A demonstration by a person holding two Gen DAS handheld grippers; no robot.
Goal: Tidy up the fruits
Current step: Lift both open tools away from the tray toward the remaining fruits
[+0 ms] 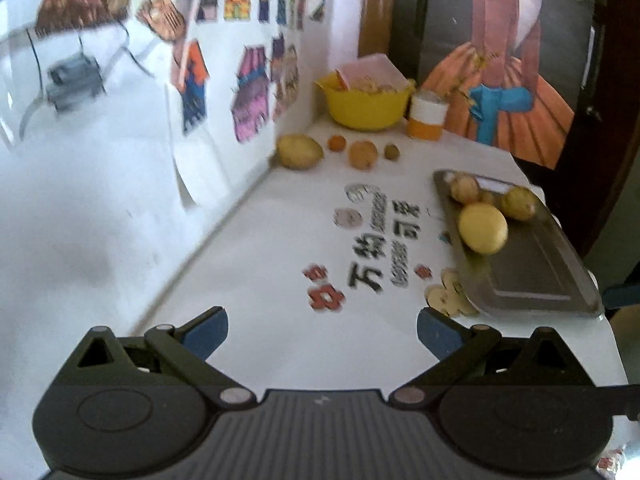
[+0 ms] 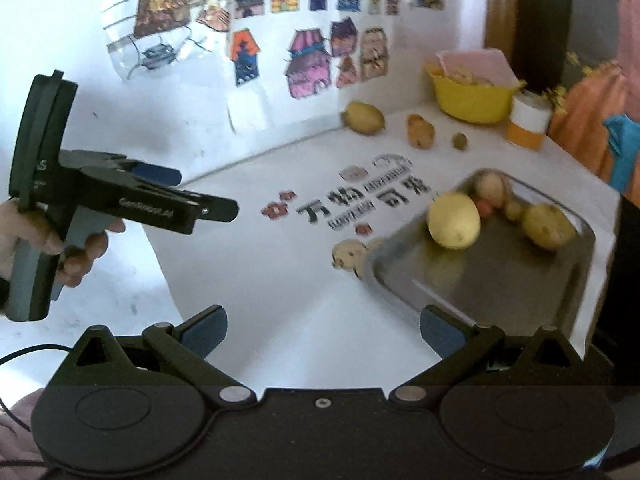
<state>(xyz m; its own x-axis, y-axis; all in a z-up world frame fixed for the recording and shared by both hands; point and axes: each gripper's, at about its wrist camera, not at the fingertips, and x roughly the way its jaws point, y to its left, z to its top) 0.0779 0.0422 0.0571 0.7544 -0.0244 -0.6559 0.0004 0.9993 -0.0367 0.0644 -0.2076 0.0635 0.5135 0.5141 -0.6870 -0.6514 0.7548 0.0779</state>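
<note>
My left gripper [image 1: 322, 332] is open and holds nothing, low over the white table. A steel tray [image 1: 532, 264] lies to its right, holding a yellow round fruit [image 1: 483, 228] and two brownish ones [image 1: 519, 203]. Along the back wall sit a large yellow-brown fruit [image 1: 300, 152], a small orange [image 1: 337, 143], a tan fruit [image 1: 362, 155] and a small dark one [image 1: 392, 151]. My right gripper [image 2: 322, 332] is open too, just short of the tray [image 2: 500, 280] and its yellow fruit [image 2: 454, 220]. The left gripper [image 2: 192, 192] shows there at far left.
A yellow bowl [image 1: 368, 104] with scraps and a white-and-orange can [image 1: 426, 118] stand in the back corner. The left wall carries paper house pictures [image 1: 248, 96]. Printed characters [image 1: 372, 268] mark the table's middle. A hand [image 2: 80, 248] grips the left tool's handle.
</note>
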